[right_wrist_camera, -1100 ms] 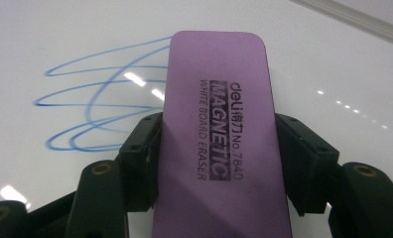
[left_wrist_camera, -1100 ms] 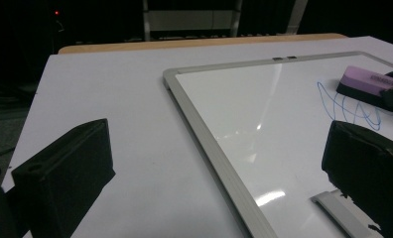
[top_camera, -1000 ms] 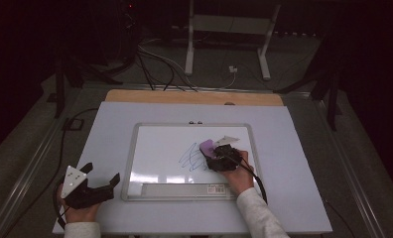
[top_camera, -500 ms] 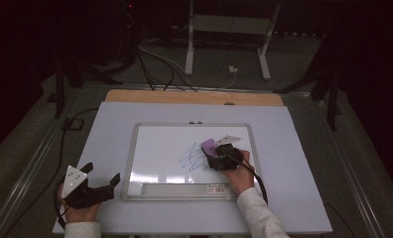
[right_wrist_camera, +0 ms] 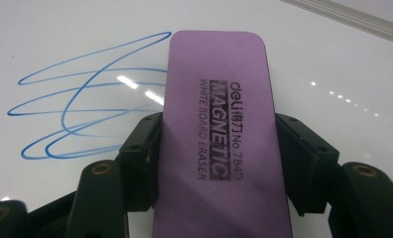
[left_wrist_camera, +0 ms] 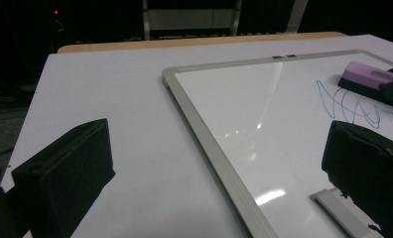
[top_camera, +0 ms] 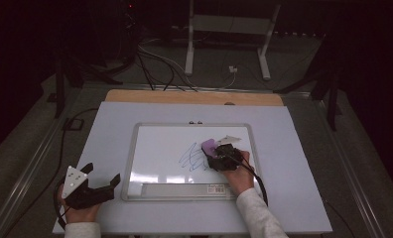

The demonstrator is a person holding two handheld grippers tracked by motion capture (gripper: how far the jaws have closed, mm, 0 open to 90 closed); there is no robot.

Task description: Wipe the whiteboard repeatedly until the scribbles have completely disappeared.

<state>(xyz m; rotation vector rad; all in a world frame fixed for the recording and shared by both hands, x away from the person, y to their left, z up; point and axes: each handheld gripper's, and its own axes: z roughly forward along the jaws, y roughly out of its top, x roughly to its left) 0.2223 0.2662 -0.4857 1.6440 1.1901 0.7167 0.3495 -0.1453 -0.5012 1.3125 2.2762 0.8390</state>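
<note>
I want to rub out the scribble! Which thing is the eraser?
Find the whiteboard lying flat on the white table. Beside its blue scribble, the right gripper is shut on the eraser: a flat purple block with rounded corners, printed "MAGNETIC WHITE BOARD ERASER".

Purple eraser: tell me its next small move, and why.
Probably sweep the purple eraser sideways over the blue scribble. The right gripper clamps it by its long sides, flat on the whiteboard, and the scribble lies unerased right beside it. The left gripper rests open off the board.
</note>
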